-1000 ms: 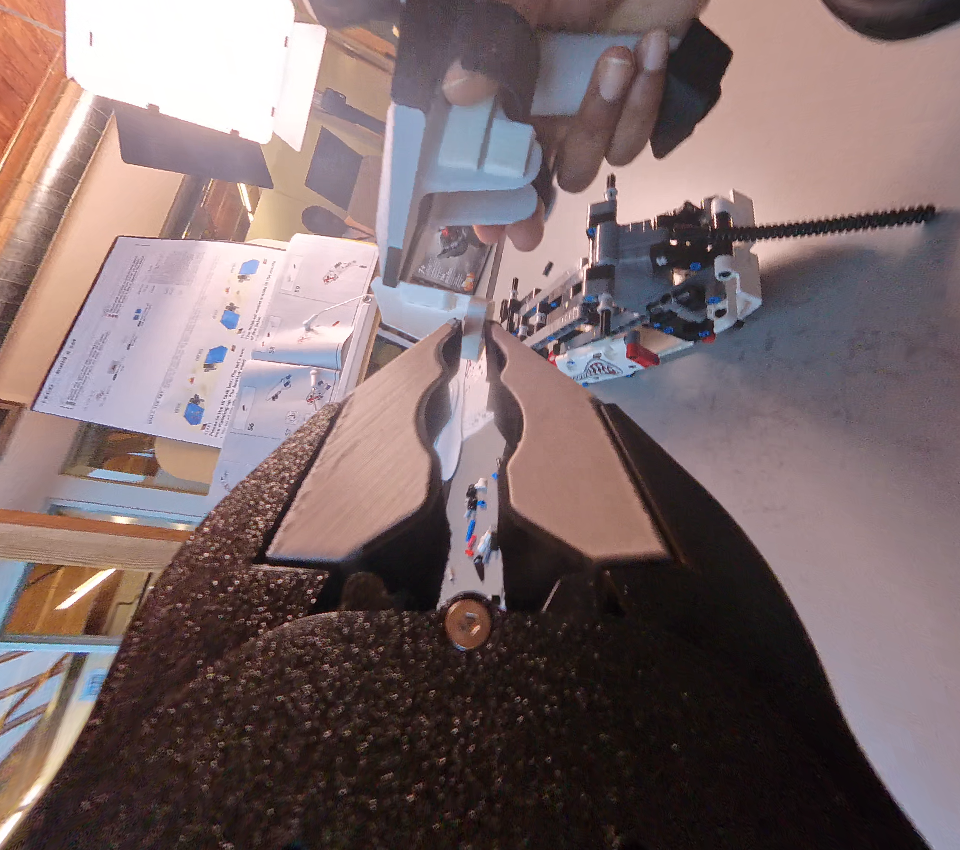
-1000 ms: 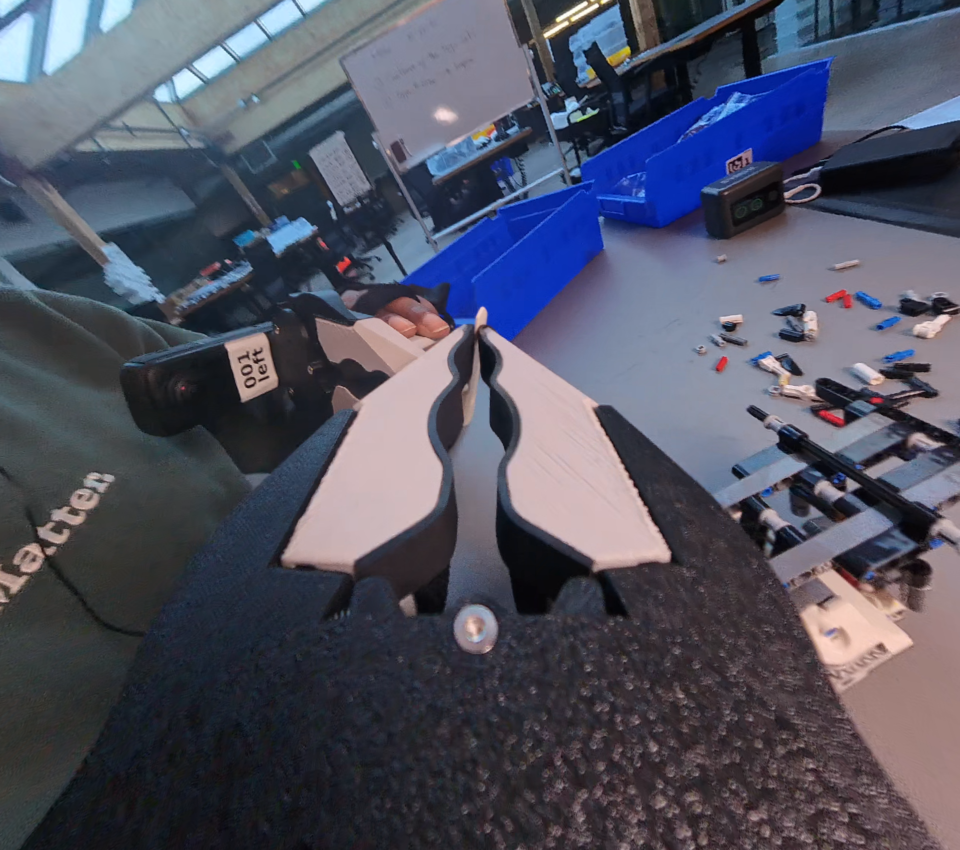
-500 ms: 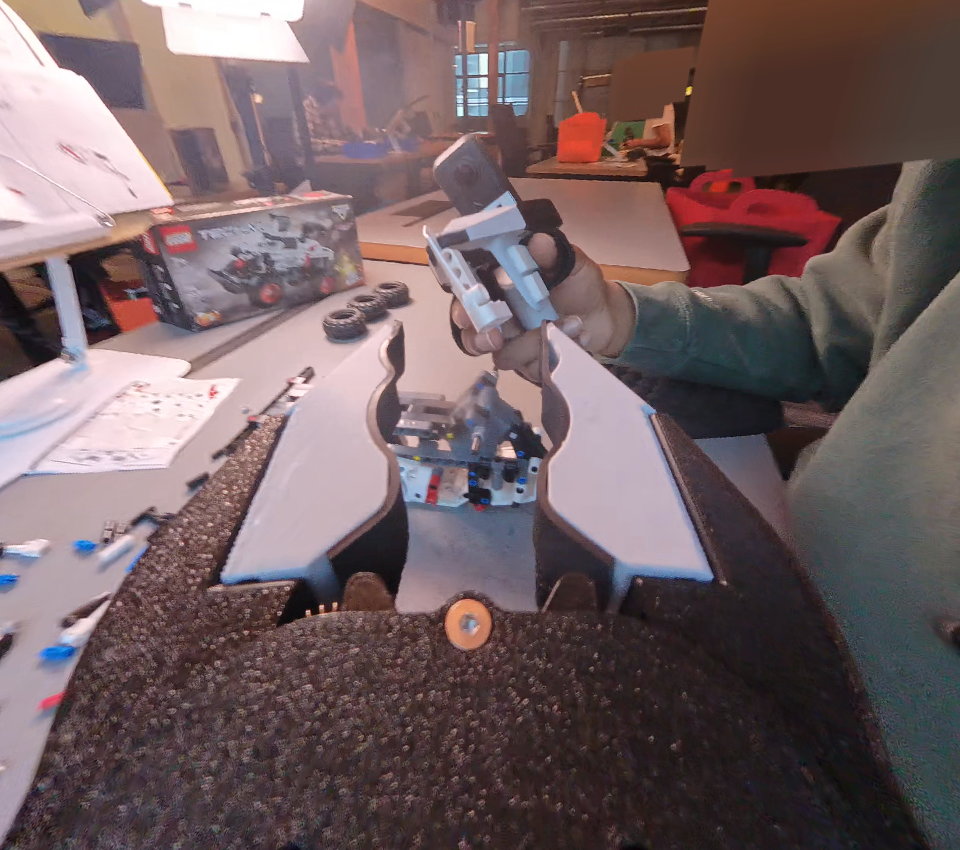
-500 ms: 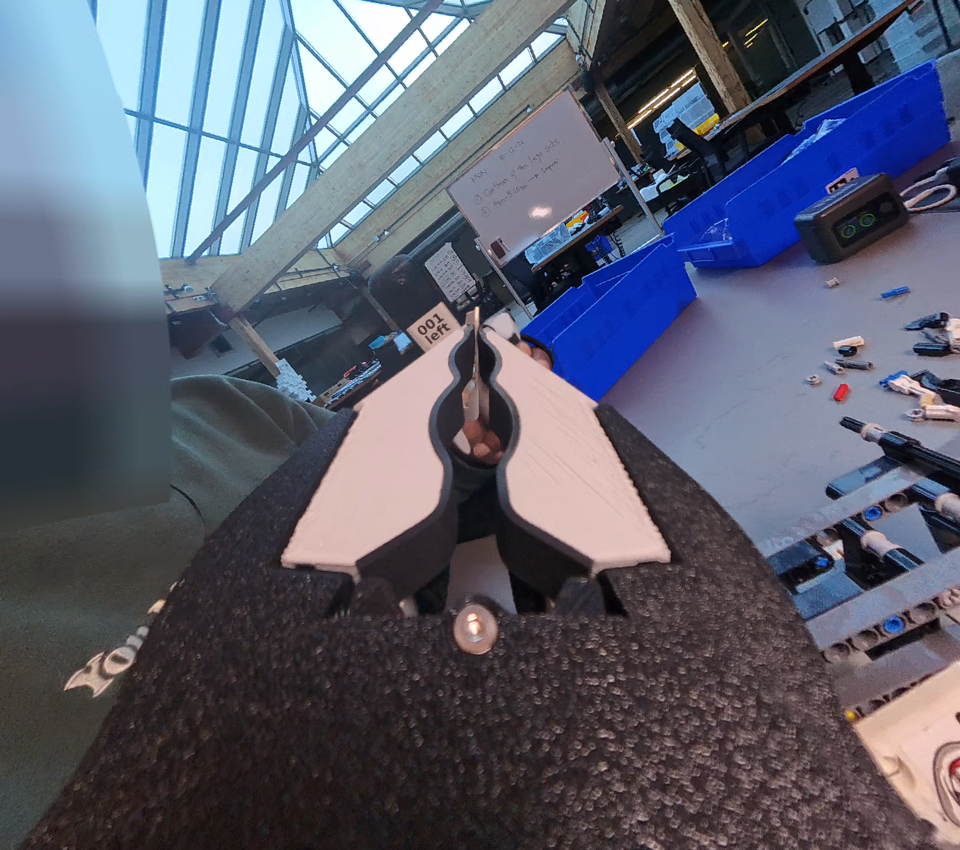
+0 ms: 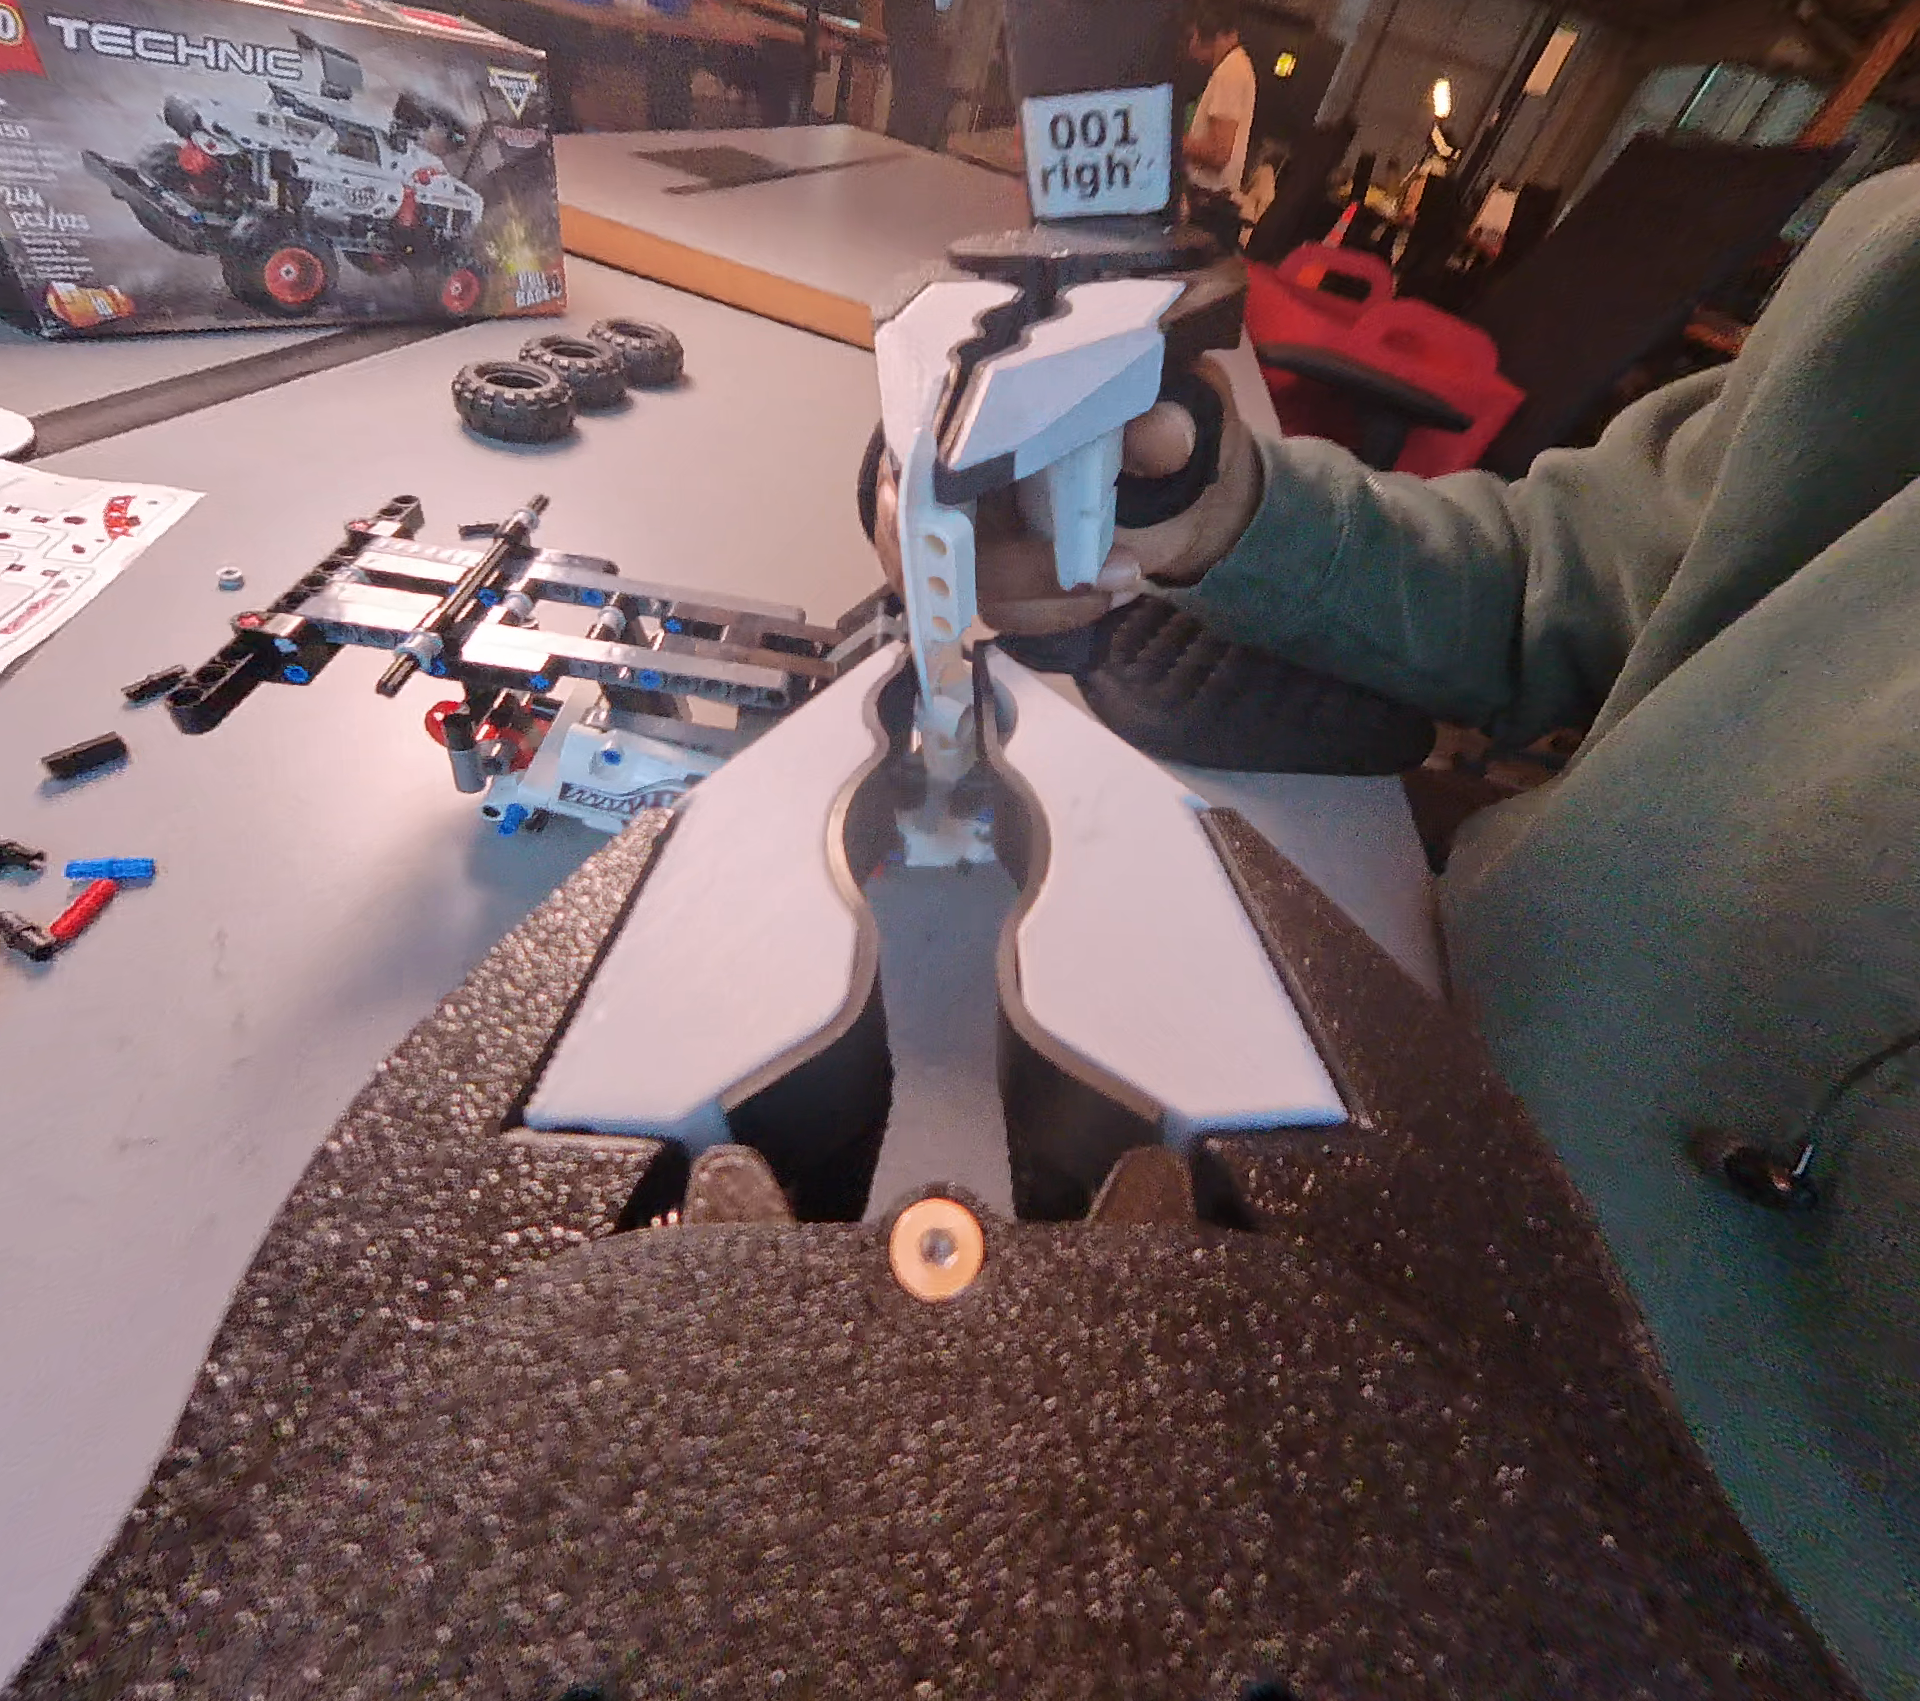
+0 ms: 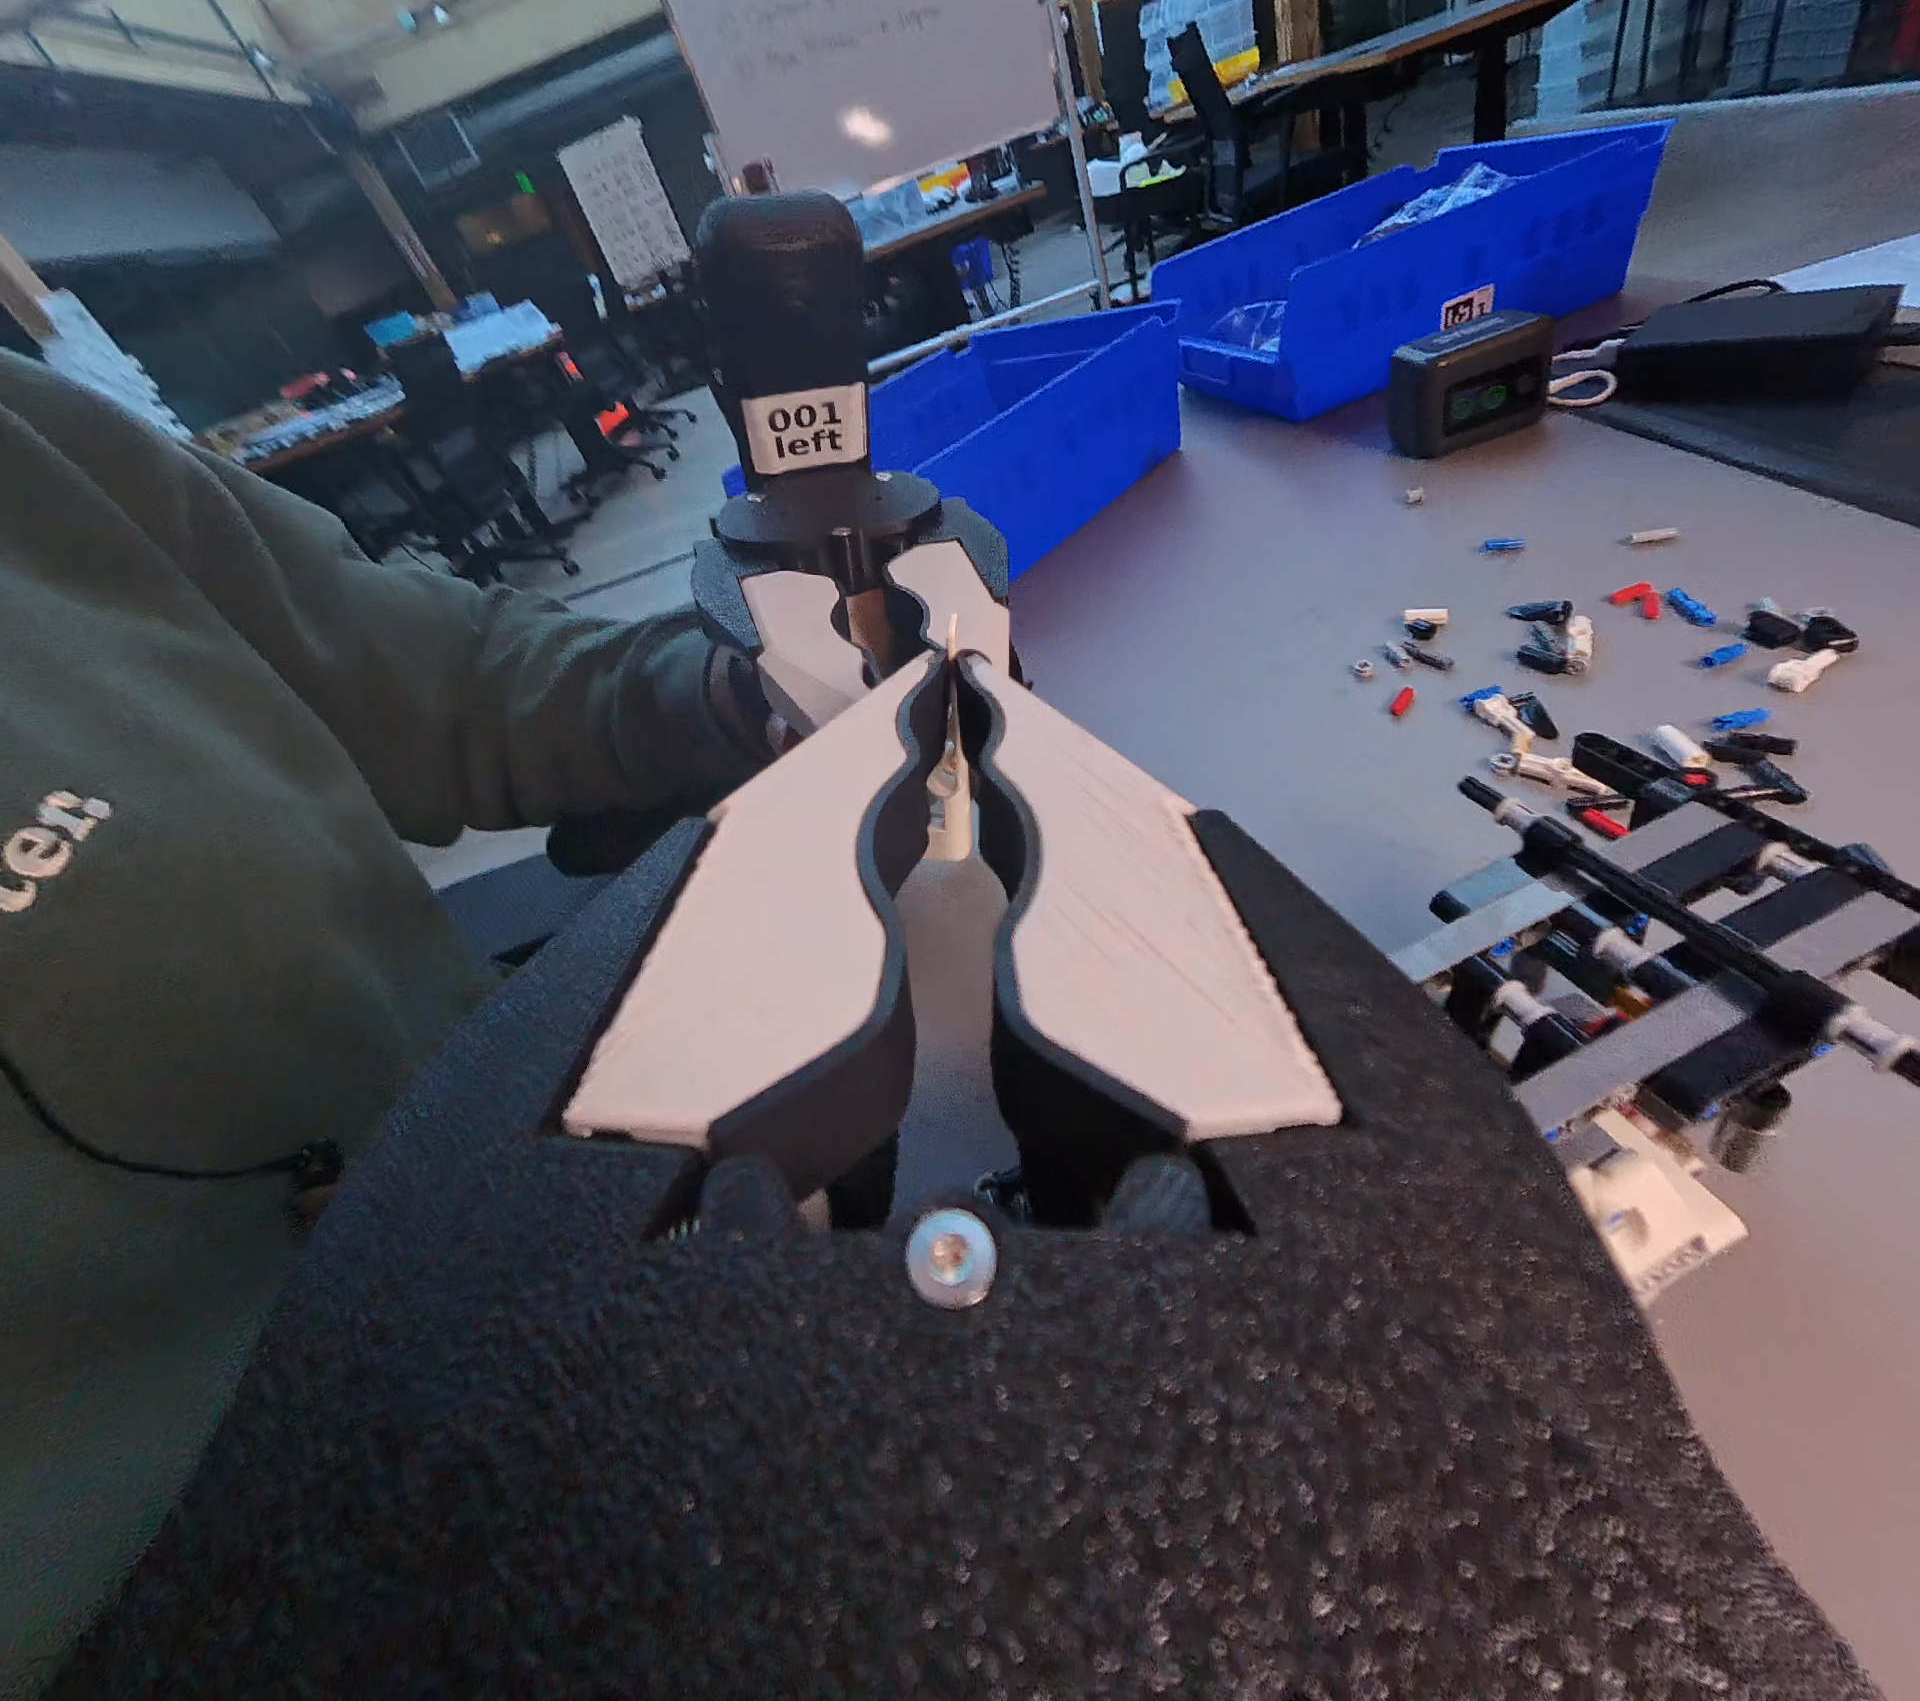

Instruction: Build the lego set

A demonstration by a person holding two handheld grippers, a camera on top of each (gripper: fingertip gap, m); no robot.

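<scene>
Both claws now face each other above the table, tips nearly meeting; half a second ago the left claw gaped wide, and it has narrowed around the white beam. Right claw is clamped tight on that beam, which hangs from its tips into the left's gap. Can't tell if the left is touching it yet; a slim gap shows. Looks like a handover or regrip. Chassis sits on the table left of the left claw, loose pins beyond the right.
</scene>
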